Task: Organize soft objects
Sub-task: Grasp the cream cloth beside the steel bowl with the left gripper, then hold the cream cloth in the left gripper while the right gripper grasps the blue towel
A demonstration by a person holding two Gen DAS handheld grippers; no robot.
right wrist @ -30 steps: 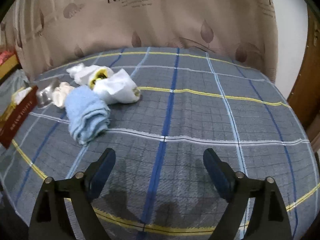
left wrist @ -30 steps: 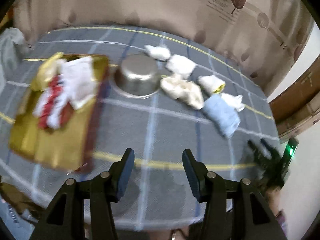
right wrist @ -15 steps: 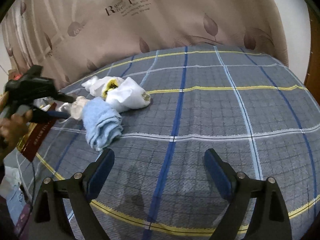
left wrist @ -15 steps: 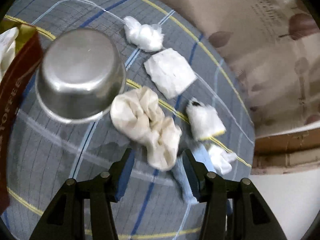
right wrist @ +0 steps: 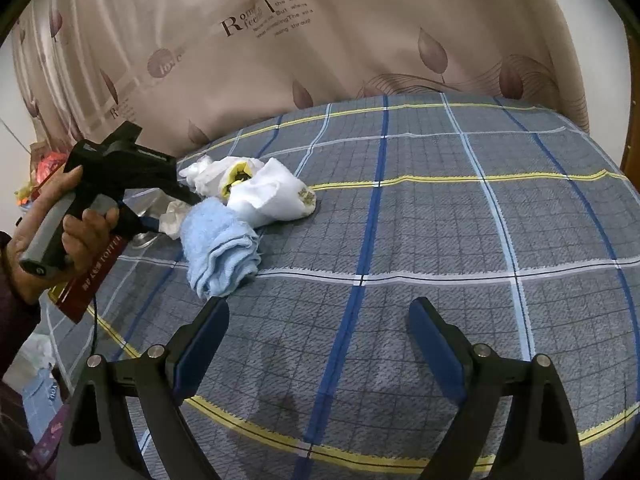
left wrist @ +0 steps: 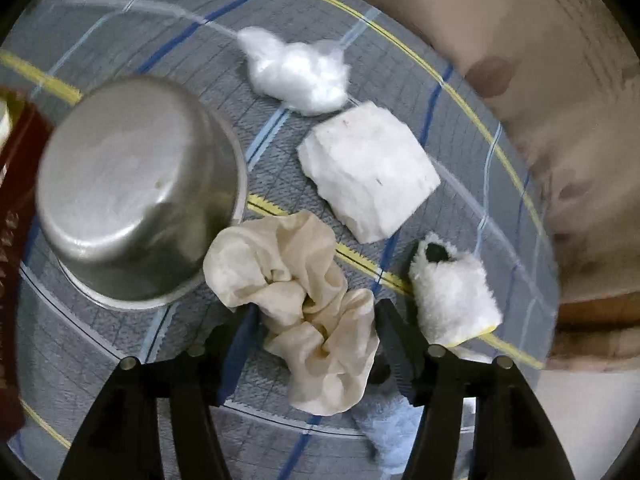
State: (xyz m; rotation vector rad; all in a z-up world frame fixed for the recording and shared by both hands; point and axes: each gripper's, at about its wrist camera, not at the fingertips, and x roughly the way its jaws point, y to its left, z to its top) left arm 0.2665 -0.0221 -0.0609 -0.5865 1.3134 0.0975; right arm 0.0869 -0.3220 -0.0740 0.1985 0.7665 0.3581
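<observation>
In the left wrist view my left gripper [left wrist: 316, 320] is open, its jaws on either side of a crumpled cream cloth [left wrist: 296, 300] on the plaid table. Beyond lie a folded white pad [left wrist: 368, 172], a cotton wad [left wrist: 300, 72] and a fluffy white sock [left wrist: 452, 292]. A light blue towel [left wrist: 388, 424] shows below the right finger. In the right wrist view my right gripper [right wrist: 316, 332] is open and empty above bare tablecloth. The blue towel [right wrist: 220, 244] and white socks [right wrist: 272, 192] lie at far left, next to the left gripper [right wrist: 120, 176] held by a hand.
An upturned steel bowl [left wrist: 136, 192] sits just left of the cream cloth. A red and gold box [left wrist: 16, 216] is at the left edge; its side shows in the right wrist view [right wrist: 92, 276]. A curtain [right wrist: 320, 40] hangs behind the table.
My left gripper has swung from the table's front to the cloth pile and come down, its jaws now straddling the cream cloth. The right gripper has tilted slightly, staying open.
</observation>
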